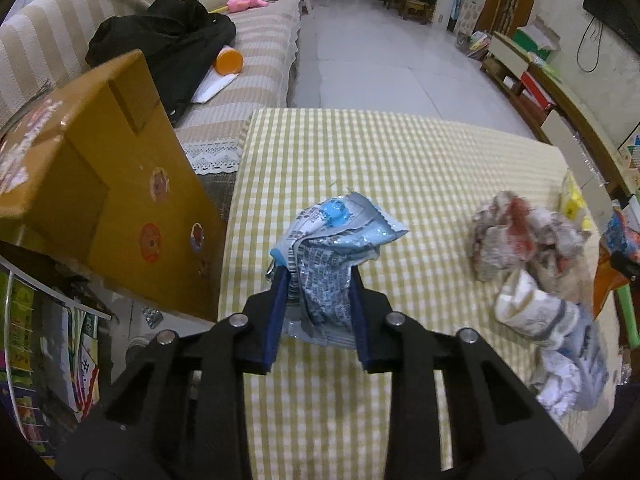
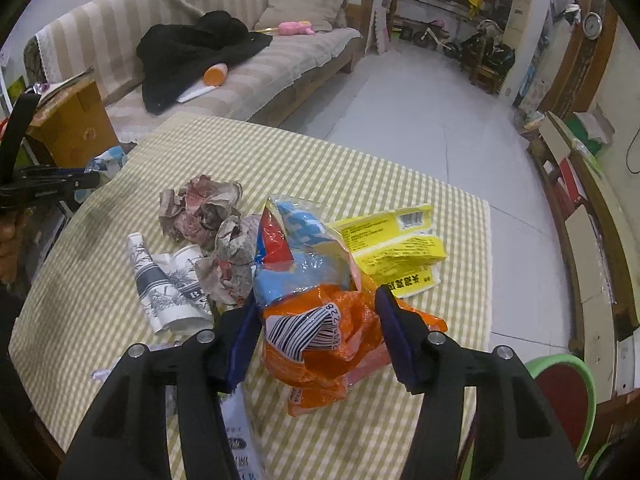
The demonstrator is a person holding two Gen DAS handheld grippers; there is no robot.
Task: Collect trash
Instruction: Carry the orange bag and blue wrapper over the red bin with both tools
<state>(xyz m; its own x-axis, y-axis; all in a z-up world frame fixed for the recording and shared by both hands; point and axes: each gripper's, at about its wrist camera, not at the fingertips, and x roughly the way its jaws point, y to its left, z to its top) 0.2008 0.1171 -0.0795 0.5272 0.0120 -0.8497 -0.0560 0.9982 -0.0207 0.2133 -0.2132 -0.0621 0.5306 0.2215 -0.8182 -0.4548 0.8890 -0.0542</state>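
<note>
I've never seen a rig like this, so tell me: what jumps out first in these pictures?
Each black gripper is clamped on a crinkly wrapper above a yellow checked tablecloth: the left gripper on a blue-and-silver wrapper, the right gripper on an orange snack bag. Between them lie crumpled paper and a flattened paper cup.

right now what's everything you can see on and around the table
crumpled blue-and-silver foil wrapper: one, held in left tool
orange-and-blue plastic snack bag: one, held in right tool
crumpled reddish-grey paper wads: two, table middle
flattened white paper cup with grey print: one, beside the wads
yellow printed wrapper: one, far right of table
yellow-checked tablecloth: one, covers table
brown cardboard box: one, left of table
black garment: one, on striped sofa
orange-capped bottle: one, on sofa
left tool: shut on foil wrapper
right tool: shut on snack bag
</note>
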